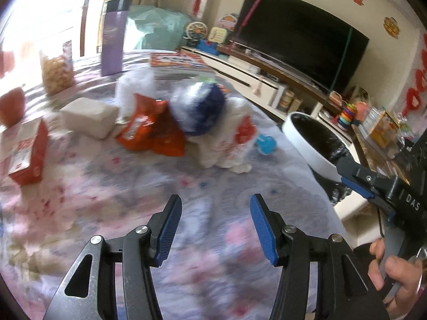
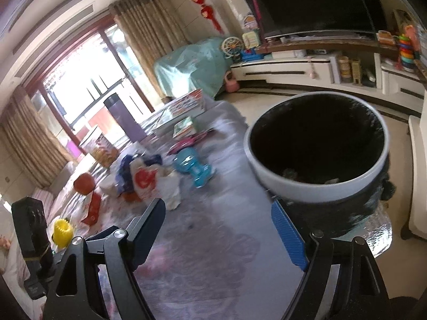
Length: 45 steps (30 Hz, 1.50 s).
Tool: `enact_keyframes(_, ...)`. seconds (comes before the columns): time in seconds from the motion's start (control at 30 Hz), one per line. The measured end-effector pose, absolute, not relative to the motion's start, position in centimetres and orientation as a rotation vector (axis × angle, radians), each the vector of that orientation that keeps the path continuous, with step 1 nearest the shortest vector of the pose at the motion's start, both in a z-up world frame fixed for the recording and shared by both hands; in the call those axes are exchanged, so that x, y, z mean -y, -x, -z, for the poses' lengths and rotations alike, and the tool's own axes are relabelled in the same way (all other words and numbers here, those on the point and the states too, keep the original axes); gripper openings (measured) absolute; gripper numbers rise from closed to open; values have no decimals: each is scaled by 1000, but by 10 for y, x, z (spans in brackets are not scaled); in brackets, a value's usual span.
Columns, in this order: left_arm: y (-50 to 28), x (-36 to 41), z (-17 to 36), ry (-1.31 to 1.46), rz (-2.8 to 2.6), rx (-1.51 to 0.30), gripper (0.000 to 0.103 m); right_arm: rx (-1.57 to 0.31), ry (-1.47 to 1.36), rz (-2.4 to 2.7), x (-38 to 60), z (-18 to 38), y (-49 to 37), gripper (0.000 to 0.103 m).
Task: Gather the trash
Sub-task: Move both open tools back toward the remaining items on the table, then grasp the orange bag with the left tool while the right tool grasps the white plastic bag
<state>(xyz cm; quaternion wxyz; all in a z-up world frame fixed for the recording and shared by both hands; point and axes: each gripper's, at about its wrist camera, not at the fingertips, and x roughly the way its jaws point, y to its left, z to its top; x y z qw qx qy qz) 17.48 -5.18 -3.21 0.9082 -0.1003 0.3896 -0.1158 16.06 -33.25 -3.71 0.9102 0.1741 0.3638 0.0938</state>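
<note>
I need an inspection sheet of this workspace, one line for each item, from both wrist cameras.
Surface: table under a pink and grey patterned cloth.
Job's things: orange wrapper, white plastic bag, blue-white wad; trash bin, black liner, at the table edge.
Clutter: purple flask, red box, tissue pack, blue toy.
Grippers: left gripper open, empty; right gripper open, empty.
Cables: nothing seen.
Surroundings: television, curtains.
</note>
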Motion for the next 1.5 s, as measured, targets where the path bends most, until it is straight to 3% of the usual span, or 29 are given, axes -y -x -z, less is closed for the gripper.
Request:
enact_keyframes(0.83, -176, -23, 42, 288, 108, -807, 56, -798, -304, -297, 263, 49, -176, 83)
enact_keyframes(1.33, -236, -13, 47, 226, 175, -820, 56, -791, -275, -330, 247, 53, -210, 82)
enact_keyframes(1.5, -267, -6, 52, 217, 187, -820, 56, -802, -293, -341, 245, 59, -228, 77)
